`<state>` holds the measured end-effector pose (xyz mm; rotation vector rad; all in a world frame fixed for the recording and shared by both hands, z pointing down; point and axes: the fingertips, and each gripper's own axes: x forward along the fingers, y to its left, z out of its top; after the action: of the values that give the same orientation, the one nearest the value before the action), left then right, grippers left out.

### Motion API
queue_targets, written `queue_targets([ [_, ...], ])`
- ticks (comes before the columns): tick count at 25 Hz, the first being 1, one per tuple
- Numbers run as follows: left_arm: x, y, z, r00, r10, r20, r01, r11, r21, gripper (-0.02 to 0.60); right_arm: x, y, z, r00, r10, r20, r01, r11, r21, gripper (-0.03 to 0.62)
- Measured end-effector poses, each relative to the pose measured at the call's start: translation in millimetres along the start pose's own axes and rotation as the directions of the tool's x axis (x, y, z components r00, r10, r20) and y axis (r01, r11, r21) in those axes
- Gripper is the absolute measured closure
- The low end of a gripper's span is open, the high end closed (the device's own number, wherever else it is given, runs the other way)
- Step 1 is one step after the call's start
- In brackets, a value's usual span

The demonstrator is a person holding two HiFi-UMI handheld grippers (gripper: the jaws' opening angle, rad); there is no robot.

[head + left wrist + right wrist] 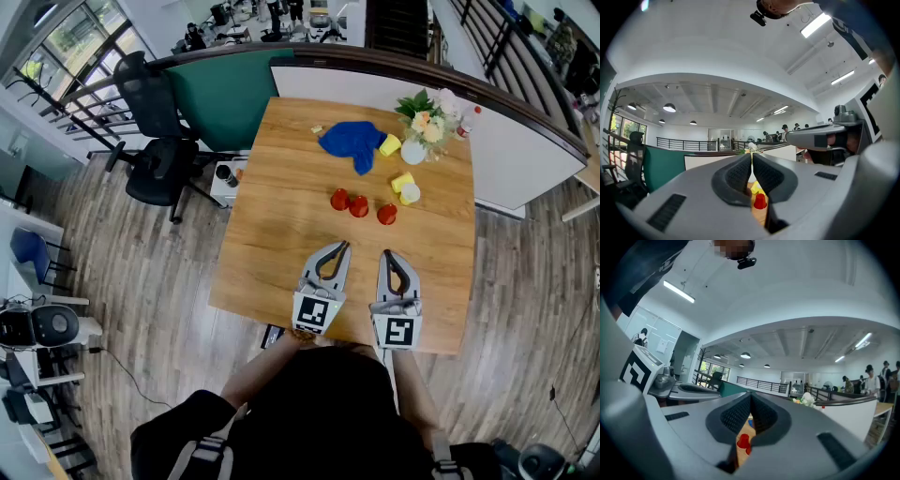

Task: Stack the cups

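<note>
Three red cups (339, 199) (359, 206) (387, 214) stand in a loose row on the wooden table (272, 234), past both grippers. Beyond them lie yellow cups: one (390, 144) beside the blue cloth, two more (402, 181) (411, 193) nearer. My left gripper (342, 246) and right gripper (387, 253) rest side by side at the near edge, both shut with nothing held, tips short of the red cups. The left gripper (752, 154) frames a red cup (760, 201) below its tips. The right gripper (751, 397) likewise shows a red cup (742, 441).
A crumpled blue cloth (352, 141) and a white vase of flowers (413, 150) sit at the table's far side. A black office chair (155, 141) stands left of the table. A curved partition (525, 141) runs behind the table.
</note>
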<state>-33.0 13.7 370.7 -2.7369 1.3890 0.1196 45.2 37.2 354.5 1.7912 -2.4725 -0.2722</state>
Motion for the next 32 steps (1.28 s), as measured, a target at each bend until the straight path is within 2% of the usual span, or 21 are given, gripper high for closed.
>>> queue_targets([
  [3,14.6,-6.2,-3.2,1.000,0.011,0.003,-0.011,1.000,0.015,0.552,4.0,-18.3,-7.1,1.000,0.009,0.003,-0.009,1.000,0.014,0.591],
  [7,29.1,-15.1,-11.6,1.000,0.022,-0.014,-0.021,0.999,0.041,0.551,11.7,-41.3,-31.7,0.999,0.027,-0.040,-0.024,0.997,0.071,0.588],
  [10,36.6,-15.5,-19.3,0.999,0.034,-0.025,-0.033,0.999,0.038,0.551,20.3,-49.1,-49.7,0.996,0.054,-0.075,-0.049,0.996,0.076,0.588],
  [13,44.3,-7.1,-32.8,0.998,0.040,-0.044,-0.038,0.998,0.047,0.549,30.5,-52.2,-64.6,0.992,0.077,-0.105,-0.068,0.994,0.082,0.540],
  [18,55.5,13.2,-59.1,0.993,0.059,-0.098,-0.056,0.998,0.031,0.549,43.3,-54.1,-84.9,0.983,0.094,-0.159,-0.083,0.994,0.073,0.545],
  [24,77.4,39.2,-89.8,0.987,0.071,-0.145,-0.066,0.997,0.034,0.549,64.0,-58.2,-101.2,0.980,0.097,-0.176,-0.087,0.994,0.064,0.545],
  [32,103.3,61.3,-143.3,0.971,0.072,-0.228,-0.069,0.997,0.021,0.548,81.5,-66.5,-136.2,0.956,0.105,-0.273,-0.091,0.994,0.064,0.539],
])
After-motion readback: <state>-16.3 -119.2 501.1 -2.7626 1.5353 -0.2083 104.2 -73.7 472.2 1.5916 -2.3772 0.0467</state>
